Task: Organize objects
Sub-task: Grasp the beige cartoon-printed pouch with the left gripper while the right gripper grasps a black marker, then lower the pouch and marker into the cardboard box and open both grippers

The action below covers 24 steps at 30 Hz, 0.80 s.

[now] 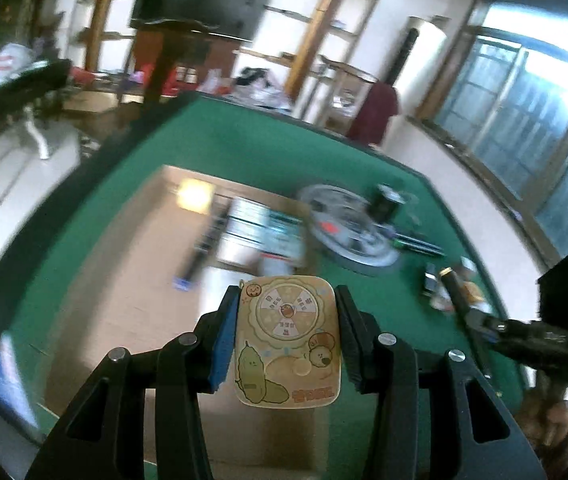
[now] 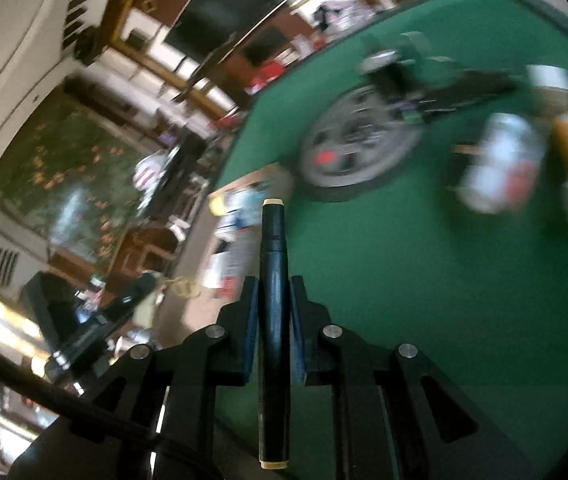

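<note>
Above green table (image 1: 244,148), tongs (image 1: 288,312) pinch card (image 1: 288,340).

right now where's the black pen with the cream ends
The black pen is clamped in the right gripper, above the green table; in the left wrist view it shows at far right.

Daylight poured in through the windows (image 1: 524,92), blown out to white glare. Both views were smeared by motion blur, worst on the bottles (image 2: 504,164) and round tray (image 2: 356,148); only the held card (image 1: 288,340) and black pen (image 2: 273,312) stayed sharp. Fisheye bending curved the green table (image 1: 244,140), with dark corners.
</note>
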Motion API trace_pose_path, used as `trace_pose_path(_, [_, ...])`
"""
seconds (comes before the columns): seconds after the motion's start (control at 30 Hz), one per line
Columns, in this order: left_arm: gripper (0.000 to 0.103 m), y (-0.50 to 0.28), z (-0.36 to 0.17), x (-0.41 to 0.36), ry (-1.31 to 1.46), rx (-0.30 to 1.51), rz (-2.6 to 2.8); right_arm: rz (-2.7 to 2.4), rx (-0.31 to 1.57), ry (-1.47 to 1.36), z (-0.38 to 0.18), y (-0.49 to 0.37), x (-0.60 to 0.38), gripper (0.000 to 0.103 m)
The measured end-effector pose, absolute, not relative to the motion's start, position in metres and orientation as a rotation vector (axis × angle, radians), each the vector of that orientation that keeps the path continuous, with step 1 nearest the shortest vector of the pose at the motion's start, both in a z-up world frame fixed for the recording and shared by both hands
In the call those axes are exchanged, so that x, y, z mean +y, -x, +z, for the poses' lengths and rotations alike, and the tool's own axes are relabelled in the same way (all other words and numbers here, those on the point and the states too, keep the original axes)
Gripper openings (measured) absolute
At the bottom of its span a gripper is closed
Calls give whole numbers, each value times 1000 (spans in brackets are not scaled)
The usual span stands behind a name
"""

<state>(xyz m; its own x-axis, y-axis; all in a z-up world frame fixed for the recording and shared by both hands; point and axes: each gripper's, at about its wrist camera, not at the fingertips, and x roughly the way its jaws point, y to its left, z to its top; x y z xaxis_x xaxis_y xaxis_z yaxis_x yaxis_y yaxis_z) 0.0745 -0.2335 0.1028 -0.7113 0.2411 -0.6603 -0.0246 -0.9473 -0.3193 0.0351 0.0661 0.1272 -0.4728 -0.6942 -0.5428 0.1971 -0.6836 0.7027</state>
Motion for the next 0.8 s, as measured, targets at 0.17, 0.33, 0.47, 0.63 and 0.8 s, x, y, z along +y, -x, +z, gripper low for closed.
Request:
trace_pose_path(0.17, [40, -53, 94, -267, 1179, -384, 2815, -2090, -698, -1188, 129, -10, -7, 13])
trace_pose_path(0.33, [40, -25, 73, -292, 1241, -403, 2810, -2007, -721, -1258, 114, 24, -60, 13])
trace_pose_path(0.47, [40, 2, 60, -301, 1281, -388, 2809, -1966, -738, -1327, 98, 48, -96, 13])
trace_pose_path(0.63, [40, 20, 48, -313, 1316, -393, 2811, -1958, -779, -1400, 80, 75, -131, 13])
trace_pose_path(0.8, [40, 28, 38, -321, 1340, -429, 2785, -1973, -778, -1462, 67, 92, -150, 13])
